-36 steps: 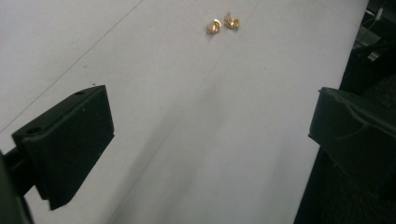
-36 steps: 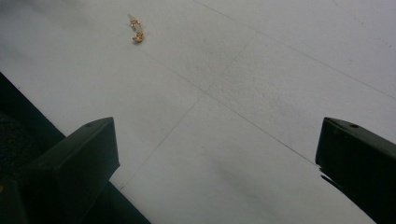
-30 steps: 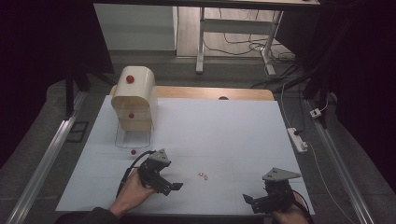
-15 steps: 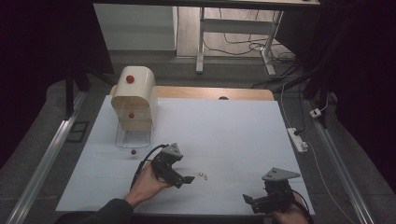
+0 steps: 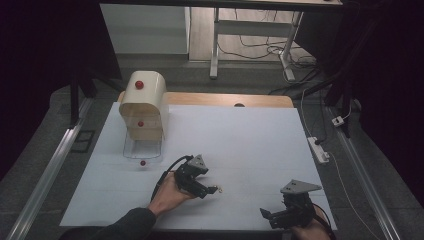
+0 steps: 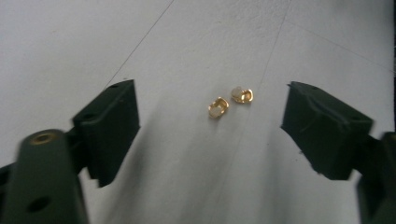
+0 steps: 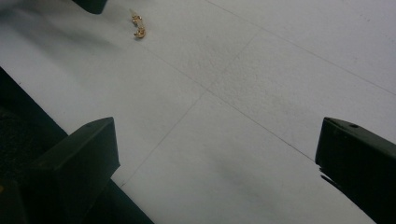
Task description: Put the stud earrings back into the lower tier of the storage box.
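Item: two gold studs [image 6: 230,101], likely earrings, lying on the white bench [image 5: 260,145] just beside each other, not quite touching so far as can be told. Landmark: cream cabinet [image 5: 143,102] at the far left of the bench; studs well apart from it, nearer the person and to its right. Handling, judged: very light, stiff metal, smooth and apt to slip or skitter at a nudge; pale insets possibly fragile. Best taken one at a time across the widest part of the gold body, pads closed gently and low against the bench; both caught together likely to squirt loose. Appearance: small, rounded gold shells, each with a whitish inset, glossy; finer detail too small to tell. Left tongs [image 6: 210,121]: spread wide, empty, hovering just above the bench with the studs between the two pads [image 6: 109,126] and a little ahead of them; farther from the cabinet than the red knob [image 5: 143,163] lying before its clear tray. Right tongs [image 7: 217,158]: spread wide, empty, at the near right edge of the bench, farthest from the cabinet, well apart from the studs, which appear small toward the top left of the right gripper view [image 7: 137,25].
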`<state>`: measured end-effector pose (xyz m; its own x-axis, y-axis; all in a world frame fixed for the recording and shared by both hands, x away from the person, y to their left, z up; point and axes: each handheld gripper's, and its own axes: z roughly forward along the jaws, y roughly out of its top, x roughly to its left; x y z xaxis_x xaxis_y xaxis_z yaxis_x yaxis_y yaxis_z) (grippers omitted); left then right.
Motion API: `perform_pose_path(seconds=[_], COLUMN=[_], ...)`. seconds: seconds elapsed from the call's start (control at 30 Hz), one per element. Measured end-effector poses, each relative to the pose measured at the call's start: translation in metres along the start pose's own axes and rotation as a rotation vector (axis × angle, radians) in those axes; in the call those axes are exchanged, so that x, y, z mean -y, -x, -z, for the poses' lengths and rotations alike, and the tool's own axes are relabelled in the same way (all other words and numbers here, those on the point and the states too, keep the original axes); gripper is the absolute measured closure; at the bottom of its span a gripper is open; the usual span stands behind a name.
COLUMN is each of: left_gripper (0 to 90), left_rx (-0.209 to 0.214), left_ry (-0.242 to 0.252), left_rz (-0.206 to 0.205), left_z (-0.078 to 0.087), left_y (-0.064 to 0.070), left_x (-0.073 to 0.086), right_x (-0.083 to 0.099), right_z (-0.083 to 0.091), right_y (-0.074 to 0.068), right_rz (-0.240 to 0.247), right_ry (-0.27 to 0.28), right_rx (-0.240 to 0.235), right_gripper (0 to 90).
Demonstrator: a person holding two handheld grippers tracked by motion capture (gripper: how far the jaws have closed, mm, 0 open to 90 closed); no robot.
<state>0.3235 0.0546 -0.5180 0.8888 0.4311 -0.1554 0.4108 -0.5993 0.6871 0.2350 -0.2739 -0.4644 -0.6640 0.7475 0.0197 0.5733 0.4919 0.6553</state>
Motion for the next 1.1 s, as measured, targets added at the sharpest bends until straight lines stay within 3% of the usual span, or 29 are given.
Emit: perform_pose_path(seconds=[0.13,0.3,0.37,0.53,0.73,0.83,1.1], left_gripper=[39.8,53.2,56.6,62.2,68.7,74.7,80.9], left_rx=[0.007,0.026,0.016,0.008,0.017,-0.016,-0.037], left_ry=[0.004,0.000,-0.022,-0.057,-0.049,-0.059,-0.058], left_rz=[-0.009,-0.023,-0.052,-0.072,-0.090,-0.114,-0.082], left_z=[-0.003,-0.006,-0.010,-0.014,-0.021,-0.023,-0.023], left_y=[-0.002,0.000,0.003,0.003,0.006,0.009,0.010], left_x=[0.002,0.001,-0.003,-0.003,-0.004,-0.003,-0.002], right_x=[0.000,0.000,0.000,0.000,0.000,0.000,0.000], right_z=[0.000,0.000,0.000,0.000,0.000,0.000,0.000], right_y=[0.000,0.000,0.000,0.000,-0.001,-0.001,-0.001], right_rz=[0.002,0.006,0.007,0.005,0.012,0.012,0.018], right_ry=[0.000,-0.002,-0.002,0.001,-0.001,-0.002,-0.003], right_rx=[-0.001,0.000,0.001,-0.003,-0.001,-0.002,-0.001], right_gripper=[0.0,0.0,0.0,0.0,0.0,0.0,0.0])
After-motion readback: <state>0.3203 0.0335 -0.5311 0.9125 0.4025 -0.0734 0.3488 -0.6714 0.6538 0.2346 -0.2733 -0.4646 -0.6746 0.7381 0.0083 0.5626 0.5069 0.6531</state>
